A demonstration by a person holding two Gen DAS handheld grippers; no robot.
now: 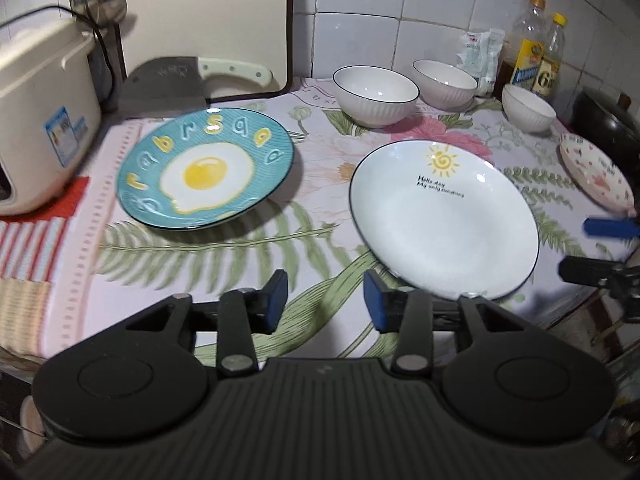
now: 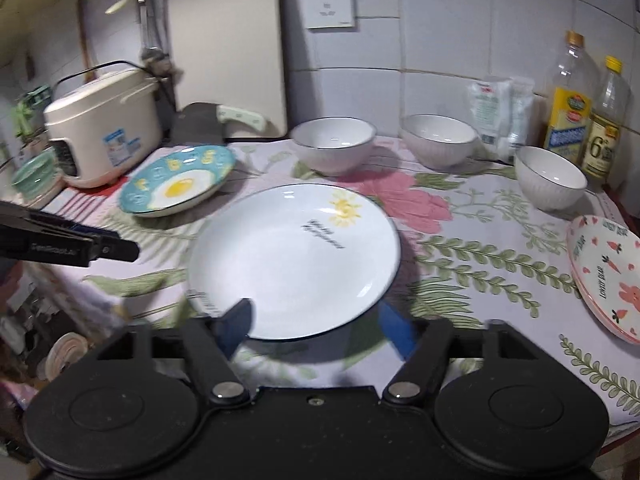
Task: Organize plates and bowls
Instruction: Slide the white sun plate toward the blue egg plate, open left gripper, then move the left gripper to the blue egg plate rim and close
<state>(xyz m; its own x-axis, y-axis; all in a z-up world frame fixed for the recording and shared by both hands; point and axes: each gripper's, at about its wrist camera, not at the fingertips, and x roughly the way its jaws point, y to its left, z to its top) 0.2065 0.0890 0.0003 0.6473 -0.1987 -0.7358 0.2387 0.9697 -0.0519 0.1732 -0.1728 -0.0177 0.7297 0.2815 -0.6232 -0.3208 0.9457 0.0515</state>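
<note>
Both hand-held grippers [image 1: 326, 300] [image 2: 316, 330] gape, holding nothing; white plate [image 2: 294, 260] and bowls [image 2: 332, 148] empty.

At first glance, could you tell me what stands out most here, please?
The blue egg plate sits on the left of the flowered tablecloth, next to the rice cooker. The white sun plate lies in the middle, with three white bowls behind.
</note>
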